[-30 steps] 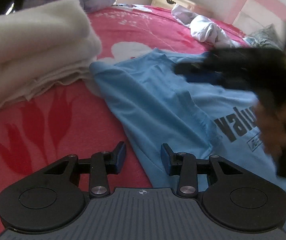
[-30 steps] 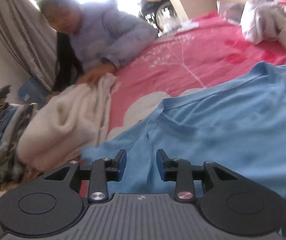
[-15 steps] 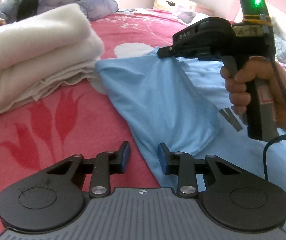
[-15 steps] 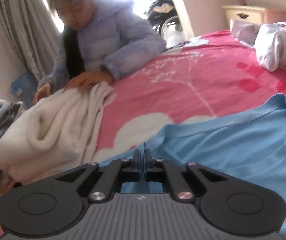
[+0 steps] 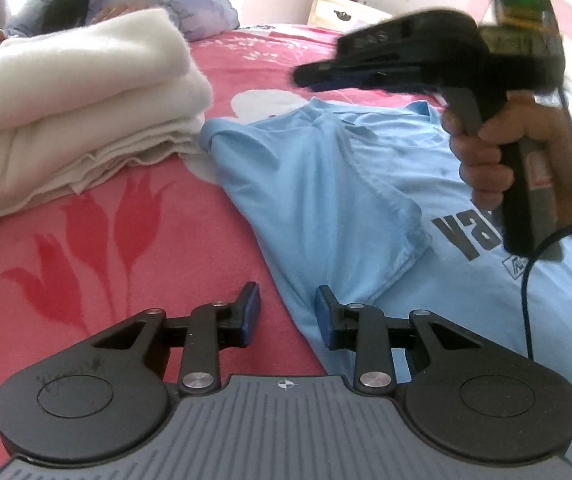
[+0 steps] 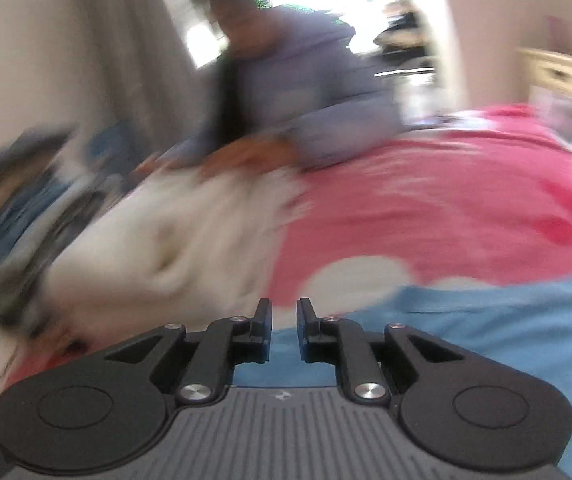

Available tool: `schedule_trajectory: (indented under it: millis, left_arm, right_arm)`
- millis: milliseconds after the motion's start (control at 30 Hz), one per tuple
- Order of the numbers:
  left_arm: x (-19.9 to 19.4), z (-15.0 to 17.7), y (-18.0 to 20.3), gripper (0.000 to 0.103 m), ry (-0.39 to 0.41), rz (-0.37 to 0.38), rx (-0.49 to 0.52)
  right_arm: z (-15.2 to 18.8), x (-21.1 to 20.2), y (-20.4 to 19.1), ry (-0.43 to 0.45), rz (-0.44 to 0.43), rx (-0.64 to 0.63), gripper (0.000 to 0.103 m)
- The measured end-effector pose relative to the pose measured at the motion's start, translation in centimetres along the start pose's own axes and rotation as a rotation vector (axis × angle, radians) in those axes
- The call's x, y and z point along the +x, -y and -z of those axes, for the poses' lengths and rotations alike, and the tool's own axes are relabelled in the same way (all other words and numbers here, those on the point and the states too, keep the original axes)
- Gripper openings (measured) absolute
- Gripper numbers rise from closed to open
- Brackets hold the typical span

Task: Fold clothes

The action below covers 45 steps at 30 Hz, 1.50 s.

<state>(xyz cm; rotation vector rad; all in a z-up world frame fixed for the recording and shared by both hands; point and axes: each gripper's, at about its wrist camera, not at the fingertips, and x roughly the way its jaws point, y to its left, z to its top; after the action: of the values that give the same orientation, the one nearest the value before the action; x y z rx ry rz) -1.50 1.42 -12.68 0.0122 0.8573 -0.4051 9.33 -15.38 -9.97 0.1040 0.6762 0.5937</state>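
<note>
A light blue cotton T-shirt with dark lettering on its chest [image 5: 350,184] is lying spread on a pink bed cover printed with red tulips and white shapes [image 5: 97,240], one sleeve folded in over the body. The shirt's near edge is running just in front of the left gripper [image 5: 287,307], whose jaws are standing partly apart with nothing pinched between them; the blue hem is showing in the gap beyond the tips but the pads are not pressing on it.

The right gripper [image 6: 284,316] is hovering above the shirt's collar end, held by a hand [image 5: 514,160] wrapped around its black pistol grip, with a green light glowing at its top. Its jaws are narrow and opening, with no cloth between them; the blue fabric is lying below and past the tips. The right wrist view is blurred.

Beside the shirt, touching its shoulder, a thick cream-white folded blanket [image 5: 73,112] is sitting on the bed. A person in a lilac padded jacket [image 6: 306,92] is leaning over the far side of it, hands on the blanket. A cream bedside cabinet [image 5: 346,12] is standing against the far wall.
</note>
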Motion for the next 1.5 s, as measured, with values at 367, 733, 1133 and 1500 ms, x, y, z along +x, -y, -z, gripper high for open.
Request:
schedule_trajectory:
  millis: [367,733,1133,1500]
  left_arm:
    - [0.2,0.4,0.7,0.03,0.027,-0.023,0.041]
    - [0.4,0.5,0.7,0.03,0.031,-0.012,0.04]
    - [-2.0,-0.2,-2.0,0.032,0.042,-0.021,-0.064]
    - [-1.4,-0.3,4.0,0.034,0.055,0.089,0.221]
  right_arm:
    - [0.7,6.9,-6.5,-0.242,0.036,-0.488,0.012]
    - [-3.2,5.9,0.5,-0.014,0.092,0.032,0.005]
    - [-3.2,-11.6,1.4,-0.018,0.027,0.1,0.022]
    - [6.5,-7.3,-2.5,-0.277,0.085,0.071,0.021]
